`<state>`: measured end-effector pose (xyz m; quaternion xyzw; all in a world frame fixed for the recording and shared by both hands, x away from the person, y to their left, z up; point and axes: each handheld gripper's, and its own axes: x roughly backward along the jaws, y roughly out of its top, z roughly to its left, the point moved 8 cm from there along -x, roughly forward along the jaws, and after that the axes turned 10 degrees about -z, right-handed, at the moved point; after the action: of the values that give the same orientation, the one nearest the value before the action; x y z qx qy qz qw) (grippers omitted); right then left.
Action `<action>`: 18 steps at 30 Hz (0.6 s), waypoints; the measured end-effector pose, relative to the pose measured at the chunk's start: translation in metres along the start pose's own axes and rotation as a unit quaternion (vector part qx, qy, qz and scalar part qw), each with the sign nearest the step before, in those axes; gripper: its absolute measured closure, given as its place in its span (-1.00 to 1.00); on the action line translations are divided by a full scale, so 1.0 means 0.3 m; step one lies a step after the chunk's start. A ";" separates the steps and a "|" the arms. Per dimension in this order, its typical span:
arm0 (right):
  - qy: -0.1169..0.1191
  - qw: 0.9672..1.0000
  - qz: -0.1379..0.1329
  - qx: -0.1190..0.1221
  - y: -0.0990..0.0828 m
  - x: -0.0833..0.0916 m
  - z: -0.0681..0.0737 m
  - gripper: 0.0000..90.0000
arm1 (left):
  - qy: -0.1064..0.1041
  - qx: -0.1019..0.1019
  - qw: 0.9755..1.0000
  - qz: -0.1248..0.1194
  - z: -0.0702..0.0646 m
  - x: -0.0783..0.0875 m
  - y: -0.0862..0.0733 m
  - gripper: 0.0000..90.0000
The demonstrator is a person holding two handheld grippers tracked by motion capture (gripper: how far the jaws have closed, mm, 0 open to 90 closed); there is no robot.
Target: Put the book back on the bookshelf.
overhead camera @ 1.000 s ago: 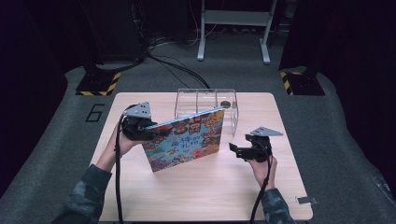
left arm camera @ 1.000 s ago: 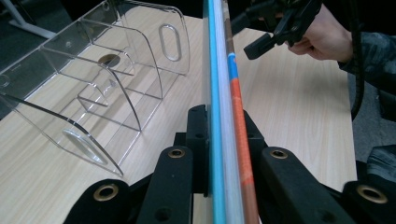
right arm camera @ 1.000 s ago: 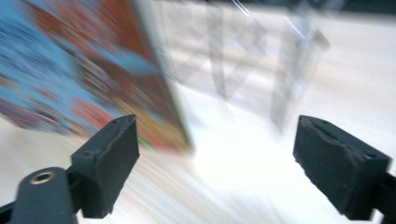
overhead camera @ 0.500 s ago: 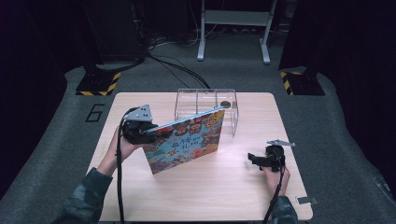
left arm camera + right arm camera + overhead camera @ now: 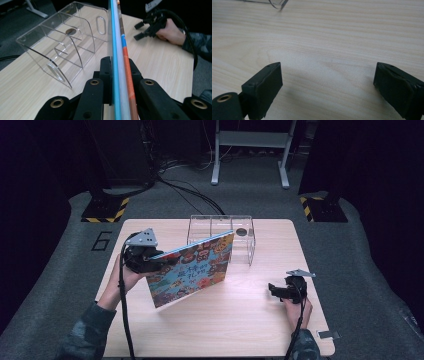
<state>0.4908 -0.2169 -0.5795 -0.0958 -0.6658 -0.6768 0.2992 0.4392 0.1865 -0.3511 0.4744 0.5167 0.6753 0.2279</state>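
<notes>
One picture book stands up on its bottom edge near the middle of the table, tipped a little, with its top corner just in front of the clear plastic organizer at the far edge. The left gripper pinches the book tight at its left side; in the left gripper view the black jaws press on the blue and orange covers.

The right gripper rests low by the right edge of the table, well apart from the book. Its jaws are wide and hold nothing (just bare wood shows between them), and they have just been opening a bit more.

The job looks like getting the book into a slot of the organizer. To do it well, I think the left gripper should keep its grip firm so the book does not flop. The right gripper should come in and steady the free side. Then line the thin edge up with a slot before pushing, and go slow, since the organizer is light and may slide.
</notes>
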 end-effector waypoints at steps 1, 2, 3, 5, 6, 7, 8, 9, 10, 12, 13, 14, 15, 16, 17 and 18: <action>0.000 1.000 0.000 0.000 0.000 0.000 0.000 -0.83 | 0.000 0.000 1.000 0.000 0.000 0.000 0.000 0.78; -0.007 1.000 0.008 0.019 -0.004 -0.002 0.004 -0.84 | 0.005 0.000 1.000 -0.004 0.006 0.014 0.006 0.78; -0.007 1.000 0.008 0.019 -0.004 -0.002 0.004 -0.84 | 0.005 0.000 1.000 -0.004 0.006 0.014 0.006 0.78; -0.014 0.999 0.012 0.033 -0.006 -0.007 0.010 -0.85 | 0.015 -0.001 1.000 -0.005 0.015 0.033 0.012 0.78; -0.014 0.999 0.012 0.033 -0.006 -0.007 0.010 -0.85 | 0.015 -0.001 1.000 -0.005 0.015 0.033 0.012 0.78; -0.016 0.999 0.011 0.029 -0.005 -0.008 0.011 -0.85 | 0.020 0.005 1.000 -0.010 0.018 0.042 0.014 0.78; -0.012 0.999 0.012 0.035 -0.007 -0.006 0.006 -0.85 | 0.021 0.004 1.000 -0.008 0.022 0.049 0.015 0.78; -0.012 0.999 0.012 0.035 -0.007 -0.006 0.006 -0.85 | 0.021 0.004 1.000 -0.008 0.022 0.049 0.015 0.78; -0.012 1.000 0.010 0.023 -0.005 -0.006 0.010 -0.85 | 0.024 0.006 1.000 -0.012 0.025 0.053 0.017 0.78; -0.012 1.000 0.010 0.023 -0.005 -0.006 0.010 -0.85 | 0.028 0.015 0.999 -0.017 0.028 0.063 0.021 0.78; -0.012 1.000 0.010 0.024 -0.005 -0.006 0.010 -0.85 | 0.034 0.017 0.999 -0.020 0.035 0.075 0.024 0.78; -0.012 1.000 0.010 0.024 -0.005 -0.006 0.010 -0.85 | 0.037 0.018 0.999 -0.022 0.039 0.080 0.025 0.78; -0.012 1.000 0.010 0.023 -0.005 -0.006 0.010 -0.85 | 0.040 0.019 0.999 -0.023 0.042 0.087 0.028 0.78; -0.012 1.000 0.010 0.023 -0.005 -0.006 0.010 -0.85 | 0.040 0.019 0.999 -0.023 0.042 0.087 0.028 0.78; -0.012 1.000 0.010 0.023 -0.005 -0.005 0.010 -0.85 | 0.043 0.021 0.999 -0.024 0.046 0.094 0.030 0.78; -0.012 1.000 0.010 0.023 -0.005 -0.005 0.009 -0.85 | 0.044 0.022 0.999 -0.023 0.048 0.101 0.031 0.78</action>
<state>0.4904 -0.2138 -0.5814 -0.1037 -0.6838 -0.6570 0.3000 0.4400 0.2142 -0.3302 0.4371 0.5521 0.6782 0.2101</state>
